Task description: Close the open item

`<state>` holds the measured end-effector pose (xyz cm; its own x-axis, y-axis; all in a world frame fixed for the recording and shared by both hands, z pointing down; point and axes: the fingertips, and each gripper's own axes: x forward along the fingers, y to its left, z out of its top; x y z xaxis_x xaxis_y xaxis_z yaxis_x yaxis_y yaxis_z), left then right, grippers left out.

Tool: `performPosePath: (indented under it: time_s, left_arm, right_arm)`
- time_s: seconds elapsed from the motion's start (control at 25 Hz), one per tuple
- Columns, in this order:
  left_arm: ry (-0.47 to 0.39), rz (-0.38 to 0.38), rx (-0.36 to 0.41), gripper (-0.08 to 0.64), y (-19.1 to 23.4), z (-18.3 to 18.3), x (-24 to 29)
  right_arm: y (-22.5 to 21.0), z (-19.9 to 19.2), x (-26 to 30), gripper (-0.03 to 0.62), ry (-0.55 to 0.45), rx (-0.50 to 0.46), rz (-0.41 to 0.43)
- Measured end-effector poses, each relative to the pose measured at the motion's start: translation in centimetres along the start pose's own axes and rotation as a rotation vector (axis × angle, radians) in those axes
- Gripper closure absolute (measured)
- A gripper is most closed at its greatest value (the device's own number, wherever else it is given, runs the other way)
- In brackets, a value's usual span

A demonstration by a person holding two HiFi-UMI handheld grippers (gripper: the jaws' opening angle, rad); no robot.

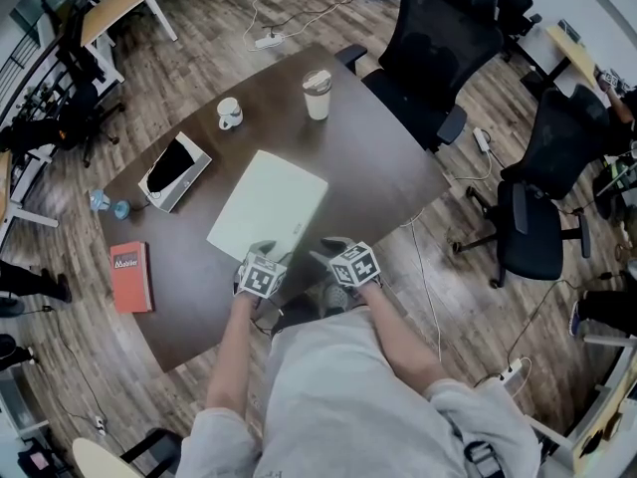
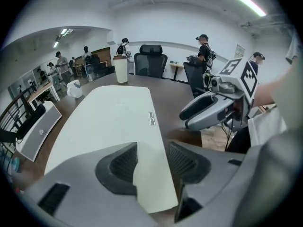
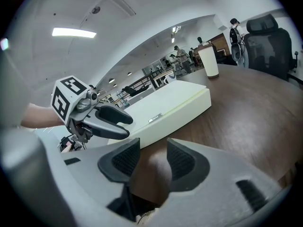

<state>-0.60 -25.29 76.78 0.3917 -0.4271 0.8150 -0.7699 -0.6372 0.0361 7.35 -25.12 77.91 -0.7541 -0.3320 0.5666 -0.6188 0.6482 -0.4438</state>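
A white laptop (image 1: 269, 217) lies flat on the dark brown table (image 1: 383, 162) with its lid down. My left gripper (image 1: 264, 254) hovers at the laptop's near corner, and in the left gripper view (image 2: 152, 148) that corner of the lid (image 2: 109, 122) shows between the spread jaws with neither pad pressing on it. My right gripper (image 1: 324, 248) is open just right of it, over bare table beside the laptop's near edge (image 3: 165, 105), with nothing between its jaws (image 3: 153, 143). Each gripper sees the other: the right one (image 2: 185, 119), the left one (image 3: 129, 127).
A lidded paper cup (image 1: 317, 95) and a white mug (image 1: 229, 114) stand at the table's far side. An open box holding a black item (image 1: 174, 170) and a red book (image 1: 130, 275) lie to the left. Black office chairs (image 1: 438, 48) stand to the right.
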Motion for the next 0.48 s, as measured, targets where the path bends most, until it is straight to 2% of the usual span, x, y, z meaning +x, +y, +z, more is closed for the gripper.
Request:
performPosePath:
  time_s: [0.16, 0.48]
  left_arm:
    - [0.030, -0.037, 0.005, 0.353, -0.5, -0.1, -0.1]
    - [0.048, -0.067, 0.030, 0.339, -1.5, -0.2, -0.3]
  right_arm:
    - [0.1, 0.0, -0.1, 0.417, -0.008, -0.005, -0.002]
    - [2.2, 4.6, 1.6, 0.433, -0.080, -0.146, 0.022]
